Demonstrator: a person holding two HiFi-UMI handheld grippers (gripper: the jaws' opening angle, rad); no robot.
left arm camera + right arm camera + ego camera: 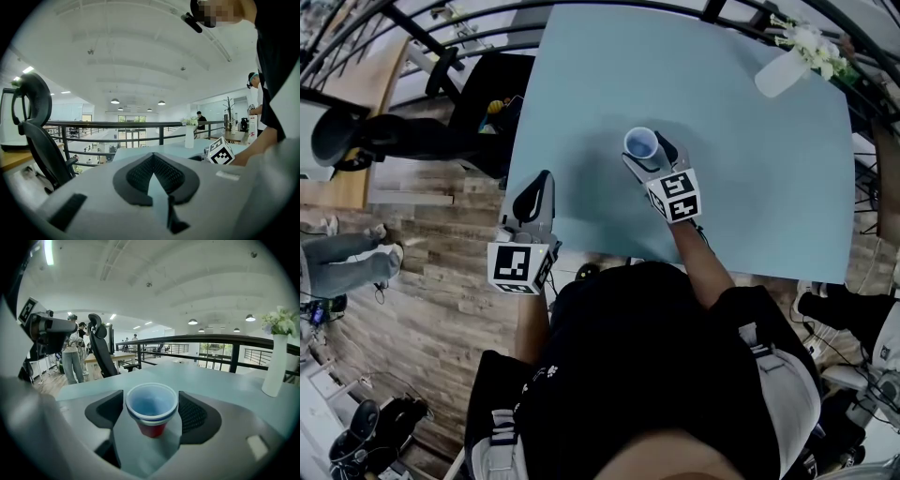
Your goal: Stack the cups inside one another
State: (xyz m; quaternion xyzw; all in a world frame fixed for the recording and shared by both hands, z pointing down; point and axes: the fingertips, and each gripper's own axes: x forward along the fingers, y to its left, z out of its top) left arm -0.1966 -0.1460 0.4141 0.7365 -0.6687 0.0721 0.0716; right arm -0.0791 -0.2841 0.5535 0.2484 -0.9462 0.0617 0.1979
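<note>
A blue cup nested inside a red cup (pixel 151 411) forms one stack, standing upright between the jaws of my right gripper (pixel 151 405); both pads sit against the rim, so the gripper is shut on the stack. From the head view the stacked cups (pixel 640 143) are near the middle of the light blue table (pixel 750 187), with the right gripper (pixel 649 157) just behind them. My left gripper (pixel 538 186) hovers at the table's left edge, jaws shut and holding nothing; its own view shows the closed pads (pixel 154 164) meeting in a point.
A white vase with flowers (pixel 787 66) stands at the table's far right corner. A black office chair (pixel 356 131) sits left of the table on the wooden floor. A railing runs behind the table (pixel 211 339). People stand at the left (pixel 72 359).
</note>
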